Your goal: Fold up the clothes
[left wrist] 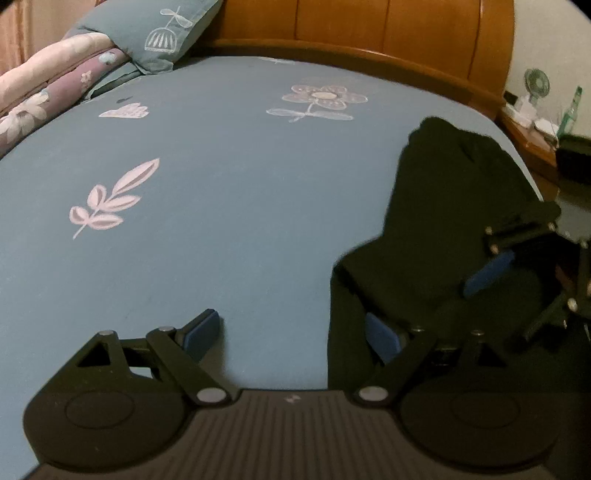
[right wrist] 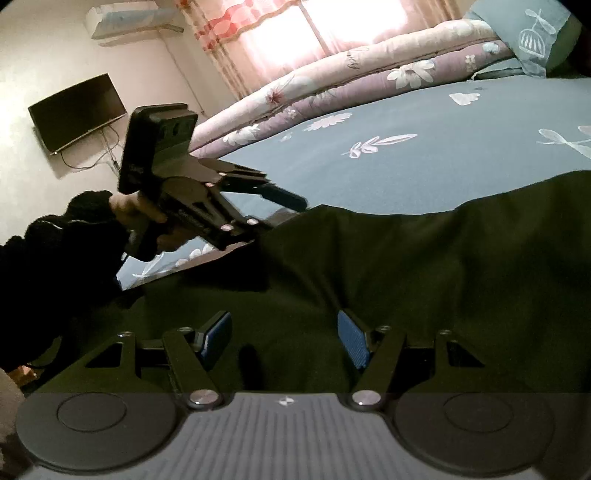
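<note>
A dark green garment (left wrist: 439, 221) lies on the blue flowered bedsheet (left wrist: 221, 184) at the right side of the bed. My left gripper (left wrist: 291, 332) is open, its right finger over the garment's near edge and its left finger over bare sheet. My right gripper (right wrist: 284, 339) is open and hovers low over the garment (right wrist: 406, 266), which fills that view. The right gripper (left wrist: 517, 254) also shows in the left wrist view at the garment's right edge. The left gripper (right wrist: 273, 210) shows in the right wrist view, held by a hand at the garment's far edge.
A wooden headboard (left wrist: 369, 33) stands at the back. A blue pillow (left wrist: 155, 33) and a rolled floral quilt (left wrist: 48, 92) lie along the far left. A nightstand (left wrist: 532, 125) with a small fan and a bottle stands at the right. A TV (right wrist: 77, 110) hangs on the wall.
</note>
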`<state>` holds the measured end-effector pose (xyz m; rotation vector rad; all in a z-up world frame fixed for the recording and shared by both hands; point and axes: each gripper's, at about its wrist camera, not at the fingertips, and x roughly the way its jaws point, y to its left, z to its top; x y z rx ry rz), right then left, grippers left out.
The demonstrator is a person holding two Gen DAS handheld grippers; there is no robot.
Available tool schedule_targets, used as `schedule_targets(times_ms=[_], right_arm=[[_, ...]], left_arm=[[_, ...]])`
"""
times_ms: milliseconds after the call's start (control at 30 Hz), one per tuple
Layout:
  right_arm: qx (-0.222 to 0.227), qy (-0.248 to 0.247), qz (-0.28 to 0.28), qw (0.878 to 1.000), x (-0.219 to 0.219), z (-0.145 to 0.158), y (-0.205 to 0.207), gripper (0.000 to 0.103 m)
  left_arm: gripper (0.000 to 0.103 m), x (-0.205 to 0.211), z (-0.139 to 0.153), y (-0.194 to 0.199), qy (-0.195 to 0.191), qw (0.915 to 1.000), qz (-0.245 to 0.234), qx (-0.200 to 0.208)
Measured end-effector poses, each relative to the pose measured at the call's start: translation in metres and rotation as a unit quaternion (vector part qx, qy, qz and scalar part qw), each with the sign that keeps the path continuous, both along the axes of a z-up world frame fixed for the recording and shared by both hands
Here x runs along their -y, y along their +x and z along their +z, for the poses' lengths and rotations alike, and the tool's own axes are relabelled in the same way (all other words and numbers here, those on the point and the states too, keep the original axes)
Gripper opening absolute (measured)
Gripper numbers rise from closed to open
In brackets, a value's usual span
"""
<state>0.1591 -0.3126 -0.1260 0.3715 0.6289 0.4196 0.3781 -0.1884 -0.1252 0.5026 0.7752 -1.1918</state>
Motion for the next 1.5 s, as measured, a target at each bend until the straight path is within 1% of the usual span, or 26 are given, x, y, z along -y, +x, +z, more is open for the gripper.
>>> schedule_targets(times_ms=[133,267,300,333,367,400,433,467,533,600,633,667,733,800,833,867,900,933,967,1033,1100,1200,1300,1400,1500], right_arm=[[0.0,0.005,0.0,1.0,0.002,0.0,0.0,0.069],[0.001,0.011,0.0,1.0,0.003,-0.001,-0.001,0.069],[0.001,0.012,0.0,1.0,0.003,-0.001,-0.001,0.069],[0.001,0.012,-0.001,1.0,0.003,-0.001,-0.001,0.069],[0.002,0.012,-0.001,1.0,0.003,-0.001,-0.001,0.069],[0.002,0.012,-0.001,1.0,0.003,-0.001,-0.001,0.069],[0.002,0.013,-0.001,1.0,0.003,-0.002,-0.001,0.069],[0.001,0.014,-0.001,1.0,0.004,-0.002,-0.002,0.069],[0.001,0.018,-0.001,1.0,0.005,-0.002,-0.002,0.069],[0.001,0.021,-0.001,1.0,0.006,-0.003,-0.002,0.069],[0.001,0.022,-0.001,1.0,0.006,-0.003,-0.002,0.069],[0.001,0.023,-0.001,1.0,0.006,-0.003,-0.002,0.069],[0.0,0.026,-0.001,1.0,0.007,-0.003,-0.002,0.069],[0.001,0.025,-0.001,1.0,0.006,-0.003,-0.001,0.069],[0.001,0.025,-0.002,1.0,0.006,-0.003,-0.002,0.069],[0.001,0.026,-0.002,1.0,0.006,-0.003,-0.001,0.069],[0.001,0.029,-0.003,1.0,0.007,-0.003,-0.002,0.069],[0.002,0.033,-0.004,0.999,0.007,-0.002,-0.002,0.069],[0.004,0.036,-0.005,0.999,0.008,-0.002,-0.003,0.069],[0.015,0.044,-0.002,0.999,0.009,0.001,-0.007,0.069],[0.044,0.059,0.012,0.997,0.009,0.008,-0.014,0.069],[0.085,0.088,0.03,0.992,0.012,0.018,-0.024,0.075],[0.086,0.087,0.023,0.992,0.014,0.019,-0.025,0.075],[0.073,0.082,0.015,0.994,0.014,0.016,-0.023,0.075],[0.072,0.074,0.014,0.995,0.013,0.017,-0.02,0.075]], left_arm=[[0.094,0.02,-0.004,0.005,-0.012,0.9998,-0.002,0.016],[0.094,0.025,-0.001,0.005,-0.021,0.9987,-0.011,0.045],[0.094,0.022,0.0,0.006,-0.025,0.9976,-0.006,0.065],[0.094,0.019,0.0,0.009,-0.028,0.9956,0.011,0.089],[0.092,0.016,0.0,0.016,-0.029,0.9936,0.042,0.101],[0.092,0.011,0.0,0.025,-0.031,0.9909,0.08,0.104],[0.092,0.007,0.001,0.035,-0.036,0.9898,0.109,0.085],[0.092,0.001,0.002,0.045,-0.044,0.9889,0.133,0.051],[0.092,-0.01,0.006,0.059,-0.067,0.9829,0.17,-0.023],[0.092,-0.017,0.011,0.06,-0.089,0.979,0.158,-0.092],[0.092,-0.02,0.014,0.056,-0.098,0.9786,0.142,-0.112],[0.092,-0.022,0.017,0.049,-0.106,0.9794,0.121,-0.122],[0.091,-0.025,0.023,0.031,-0.114,0.9814,0.082,-0.131],[0.086,-0.027,0.024,0.016,-0.114,0.9827,0.051,-0.137],[0.078,-0.027,0.023,0.009,-0.108,0.9837,0.04,-0.138],[0.067,-0.028,0.021,0.003,-0.097,0.9853,0.038,-0.136],[0.059,-0.028,0.018,-0.002,-0.082,0.9873,0.041,-0.13],[0.048,-0.03,0.016,-0.005,-0.069,0.9886,0.045,-0.126],[0.042,-0.033,0.013,-0.009,-0.057,0.9893,0.049,-0.125],[0.038,-0.041,0.009,-0.015,-0.044,0.9891,0.058,-0.128],[0.037,-0.048,0.008,-0.021,-0.035,0.9893,0.064,-0.127],[0.037,-0.058,0.008,-0.031,-0.021,0.9895,0.072,-0.123],[0.037,-0.065,0.009,-0.037,-0.018,0.9888,0.079,-0.126],[0.037,-0.067,0.011,-0.039,-0.014,0.9886,0.082,-0.125],[0.036,-0.07,0.012,-0.037,-0.014,0.986,0.09,-0.139]])
